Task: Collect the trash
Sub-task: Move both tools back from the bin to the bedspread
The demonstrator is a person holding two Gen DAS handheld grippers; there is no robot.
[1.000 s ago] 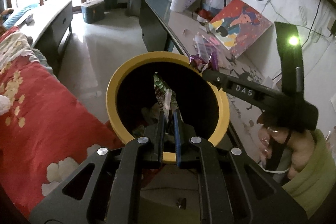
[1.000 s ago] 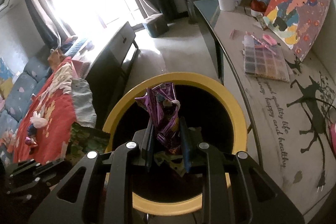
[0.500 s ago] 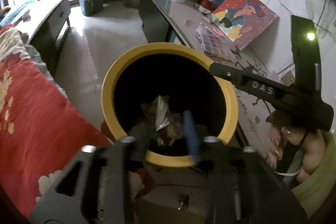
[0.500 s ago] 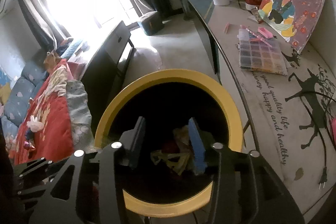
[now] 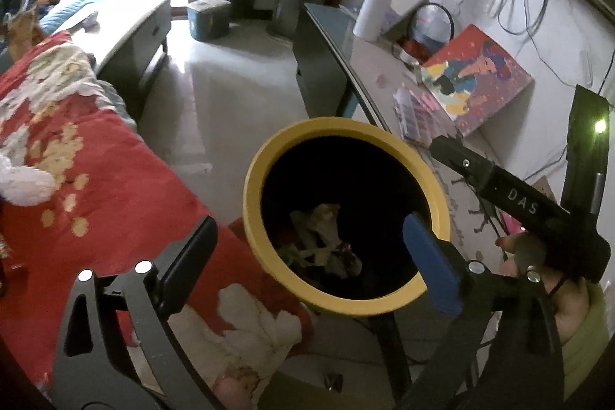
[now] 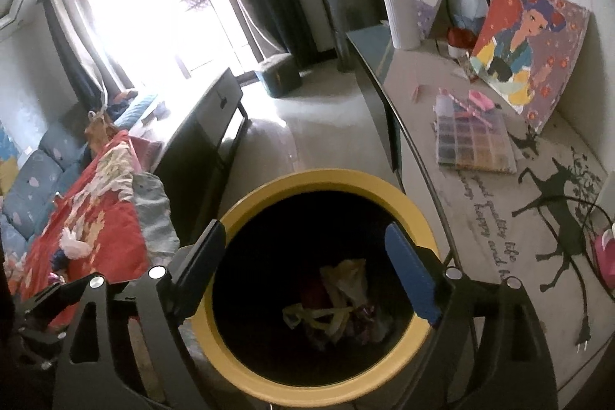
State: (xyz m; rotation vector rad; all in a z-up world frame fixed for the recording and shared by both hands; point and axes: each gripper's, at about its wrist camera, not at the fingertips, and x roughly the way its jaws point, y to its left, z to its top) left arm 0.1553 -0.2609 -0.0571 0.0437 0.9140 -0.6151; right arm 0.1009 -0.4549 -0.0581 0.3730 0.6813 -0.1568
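the trash (image 6: 338, 298) lies crumpled at the bottom of the yellow-rimmed bin (image 6: 269, 191), which stands between the red blanket (image 5: 96, 160) and the bench (image 6: 499, 218). above the bin's mouth, the left gripper (image 5: 307, 256) and the right gripper (image 6: 303, 268) both have their fingers spread wide, having just been opening, with nothing between them. on the bench beyond the bin lie a bead tray (image 6: 474, 145) and a painted canvas (image 6: 530, 45) leaning on the wall.
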